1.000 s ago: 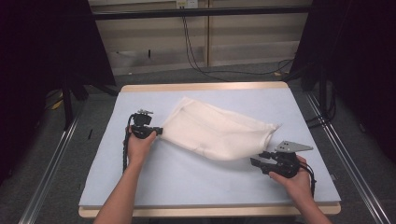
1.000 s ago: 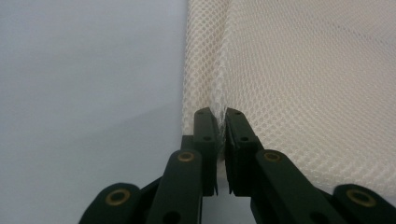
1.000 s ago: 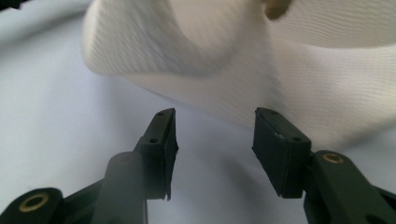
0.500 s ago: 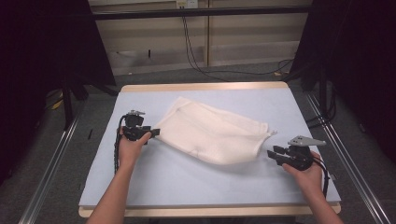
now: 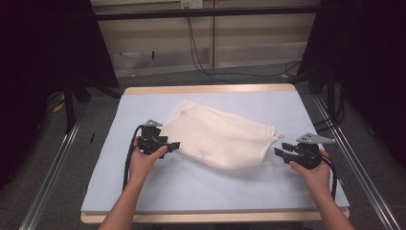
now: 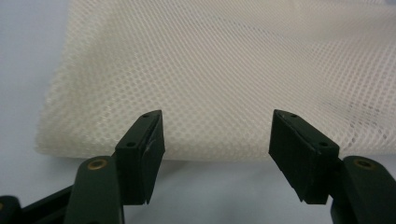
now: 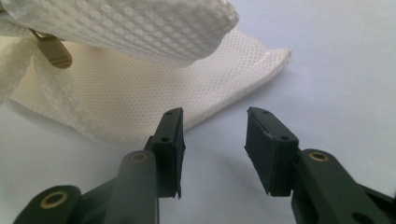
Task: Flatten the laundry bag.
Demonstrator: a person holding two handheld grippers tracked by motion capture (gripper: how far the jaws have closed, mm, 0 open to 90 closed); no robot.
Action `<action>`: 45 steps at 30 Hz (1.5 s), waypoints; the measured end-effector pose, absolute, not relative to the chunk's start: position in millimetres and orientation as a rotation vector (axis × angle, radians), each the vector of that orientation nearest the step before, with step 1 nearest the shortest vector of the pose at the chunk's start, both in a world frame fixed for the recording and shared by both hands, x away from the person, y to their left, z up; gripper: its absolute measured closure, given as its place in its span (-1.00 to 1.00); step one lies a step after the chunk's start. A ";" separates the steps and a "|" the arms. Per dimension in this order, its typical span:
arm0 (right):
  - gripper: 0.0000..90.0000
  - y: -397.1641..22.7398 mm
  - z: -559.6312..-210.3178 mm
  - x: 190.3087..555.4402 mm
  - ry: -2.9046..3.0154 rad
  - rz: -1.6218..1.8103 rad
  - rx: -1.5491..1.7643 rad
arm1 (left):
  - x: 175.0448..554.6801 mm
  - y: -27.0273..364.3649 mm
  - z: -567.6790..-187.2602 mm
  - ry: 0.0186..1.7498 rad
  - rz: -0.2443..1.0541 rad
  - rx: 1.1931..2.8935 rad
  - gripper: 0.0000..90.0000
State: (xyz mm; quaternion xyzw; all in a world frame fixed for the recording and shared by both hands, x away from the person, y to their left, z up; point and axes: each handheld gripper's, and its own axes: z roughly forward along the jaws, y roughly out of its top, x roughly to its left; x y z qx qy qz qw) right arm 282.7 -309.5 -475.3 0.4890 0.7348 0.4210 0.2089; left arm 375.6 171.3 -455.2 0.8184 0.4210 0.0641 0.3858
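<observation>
The mesh bag [image 5: 218,136] lies slantwise between the released, empty left gripper [image 5: 168,144] at its near-left edge and right gripper [image 5: 280,152], just off its right corner, both having just been opening

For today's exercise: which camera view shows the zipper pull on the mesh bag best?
The right gripper view: the tan zipper pull hangs plainly under a fold of the white mesh bag. The left gripper view gives close mesh weave but no pull; in the high view the whole bag is seen, the pull too small to tell.

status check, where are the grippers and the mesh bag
Left gripper open, jaws just opened, nothing between them. Right gripper open, off the bag. Mesh bag flat on table. Nothing in the way.
</observation>
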 end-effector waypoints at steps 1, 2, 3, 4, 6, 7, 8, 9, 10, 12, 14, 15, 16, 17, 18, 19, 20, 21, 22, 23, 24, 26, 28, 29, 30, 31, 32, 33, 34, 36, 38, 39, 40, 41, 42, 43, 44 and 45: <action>0.24 -309.4 -475.1 283.1 2.048 1.180 1.359 | 374.1 169.0 -456.9 1.080 0.165 2.084 -0.23; 0.21 -309.6 -474.7 283.6 2.052 1.186 1.360 | 373.2 167.6 -458.3 1.079 0.165 2.087 -0.24; 0.18 -309.6 -473.8 284.4 2.051 1.188 1.356 | 372.1 165.4 -459.7 1.085 0.164 2.074 -0.24; 0.17 -309.7 -472.9 285.4 2.052 1.186 1.343 | 371.7 164.6 -461.1 1.081 0.158 2.071 -0.24; 0.11 -306.8 -468.9 289.9 2.043 1.212 1.332 | 370.5 164.1 -462.2 1.083 0.150 2.070 -0.25; 0.11 -306.8 -468.9 289.9 2.043 1.212 1.332 | 370.5 164.1 -462.2 1.083 0.150 2.070 -0.25; 0.10 -305.8 -468.4 290.9 2.042 1.215 1.325 | 370.9 165.7 -461.7 1.064 0.154 2.102 -0.25; 0.11 -300.6 -465.1 294.4 2.054 1.232 1.288 | 370.2 165.2 -462.1 1.070 0.162 2.098 -0.25; 0.11 -300.6 -465.1 294.4 2.054 1.232 1.288 | 370.2 165.3 -462.1 1.071 0.154 2.102 -0.25; 0.17 -295.1 -462.1 296.9 2.061 1.266 1.250 | 370.0 164.4 -462.4 1.074 0.160 2.102 -0.24; 0.29 -291.5 -459.9 297.7 2.073 1.293 1.217 | 369.8 163.6 -461.7 1.058 0.169 2.121 -0.25; 0.29 -289.3 -458.7 297.5 2.075 1.303 1.203 | 369.6 163.3 -461.0 1.054 0.172 2.123 -0.24; 0.33 -286.9 -457.8 297.2 2.077 1.304 1.189 | 369.1 162.4 -460.7 1.052 0.167 2.110 -0.24; 0.42 -284.6 -457.3 296.7 2.083 1.309 1.177 | 368.7 161.4 -459.8 1.051 0.175 2.108 -0.25; 0.47 -283.4 -457.1 296.2 2.084 1.326 1.164 | 368.4 160.9 -458.9 1.045 0.186 2.112 -0.25; 0.53 -282.8 -457.0 296.0 2.081 1.343 1.158 | 367.8 159.3 -457.9 1.042 0.174 2.096 -0.25; 0.67 -282.5 -456.8 295.7 2.080 1.357 1.156 | 367.5 158.0 -456.7 1.035 0.173 2.094 -0.25; 0.78 -283.0 -456.0 294.8 2.082 1.363 1.154 | 367.1 156.3 -455.7 1.029 0.168 2.093 -0.26; 0.83 -283.7 -455.7 294.5 2.074 1.389 1.151 | 366.6 153.5 -456.1 1.033 0.161 2.081 -0.28; 0.89 -284.1 -455.3 294.4 2.070 1.419 1.146 | 366.3 151.3 -456.4 1.028 0.153 2.081 -0.29; 0.92 -283.8 -454.7 293.8 2.079 1.427 1.141 | 366.2 149.2 -456.9 1.020 0.148 2.084 -0.31; 0.94 -281.2 -454.3 292.4 2.094 1.429 1.112 | 366.2 146.1 -457.7 1.002 0.141 2.108 -0.32; 0.94 -276.8 -455.3 291.4 2.126 1.434 1.079 | 365.5 142.3 -458.4 0.987 0.151 2.115 -0.34; 0.94 -273.7 -456.3 290.7 2.143 1.424 1.069 | 365.0 139.4 -458.8 0.986 0.138 2.104 -0.36; 0.95 -270.7 -457.6 290.3 2.158 1.422 1.060 | 365.0 138.3 -458.0 0.964 0.140 2.134 -0.38; 0.95 -267.5 -459.2 289.7 2.171 1.426 1.059 | 364.4 134.9 -459.1 0.955 0.140 2.123 -0.39; 0.95 -264.0 -460.9 289.2 2.184 1.428 1.058 | 364.0 132.3 -459.2 0.947 0.146 2.134 -0.39; 0.95 -260.3 -462.8 289.1 2.196 1.435 1.048 | 363.1 128.4 -459.9 0.948 0.137 2.126 -0.40; 0.95 -256.9 -464.5 288.8 2.212 1.440 1.034 | 363.6 126.8 -460.0 0.925 0.144 2.149 -0.40; 0.96 -246.5 -468.1 287.1 2.253 1.430 1.015 | 363.2 121.5 -461.6 0.911 0.127 2.155 -0.41; 0.96 -244.0 -468.9 286.5 2.269 1.431 1.003 | 361.9 117.1 -462.6 0.898 0.126 2.162 -0.41; 0.96 -241.9 -469.6 286.0 2.283 1.425 0.993 | 361.2 116.2 -462.5 0.891 0.124 2.174 -0.41; 0.96 -240.1 -470.3 285.2 2.290 1.420 0.986 | 360.5 114.9 -462.6 0.889 0.121 2.173 -0.41; 0.96 -238.9 -470.8 284.8 2.295 1.423 0.976 | 360.3 114.2 -462.8 0.875 0.118 2.181 -0.41; 0.96 -237.9 -471.2 284.4 2.299 1.427 0.971 | 359.6 112.7 -463.5 0.872 0.111 2.170 -0.41; 0.96 -236.8 -471.5 284.3 2.302 1.425 0.970 | 359.0 111.2 -463.7 0.872 0.108 2.166 -0.42; 0.96 -235.4 -472.3 284.2 2.304 1.439 0.970 | 358.3 108.7 -463.4 0.860 0.093 2.174 -0.43; 0.96 -235.4 -472.3 284.2 2.304 1.439 0.970 | 358.3 108.7 -463.4 0.860 0.093 2.174 -0.43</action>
